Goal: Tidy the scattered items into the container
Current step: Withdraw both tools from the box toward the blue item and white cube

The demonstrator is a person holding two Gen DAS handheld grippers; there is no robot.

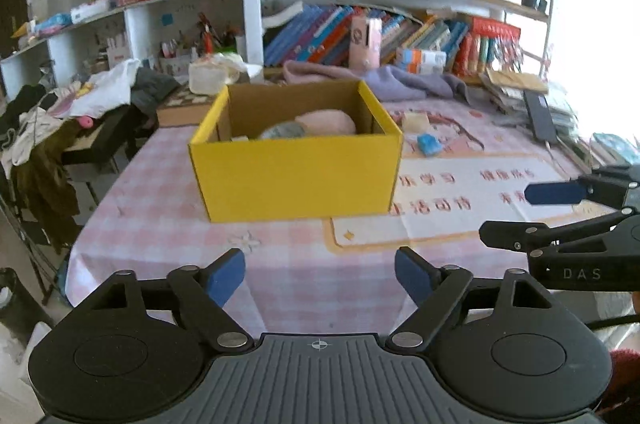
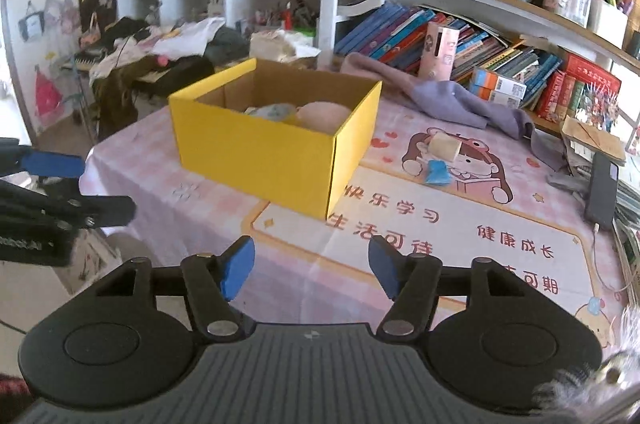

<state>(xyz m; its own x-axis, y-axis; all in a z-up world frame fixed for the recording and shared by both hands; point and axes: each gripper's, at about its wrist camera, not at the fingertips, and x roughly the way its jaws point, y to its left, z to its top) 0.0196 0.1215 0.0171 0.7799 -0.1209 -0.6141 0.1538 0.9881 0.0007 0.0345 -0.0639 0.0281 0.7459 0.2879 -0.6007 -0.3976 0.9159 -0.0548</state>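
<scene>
Right wrist view shows the counter (image 2: 460, 224) with the yellow box (image 2: 256, 148) far left, already holding soft items. Two strays lie right of it: a cream block (image 2: 442, 146) and, just nearer, a blue packet (image 2: 438, 173). Both the right claw (image 2: 312, 266) and left claw (image 1: 320, 274) stand open and empty. Best approach low, straddling one stray squarely before closing.

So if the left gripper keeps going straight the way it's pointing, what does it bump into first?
Most likely the yellow box. The left gripper is open and empty, tilted down toward the pink checked tablecloth, with the box's front wall straight ahead. Depth is hard to judge, so it might touch the cloth just before the box.
</scene>
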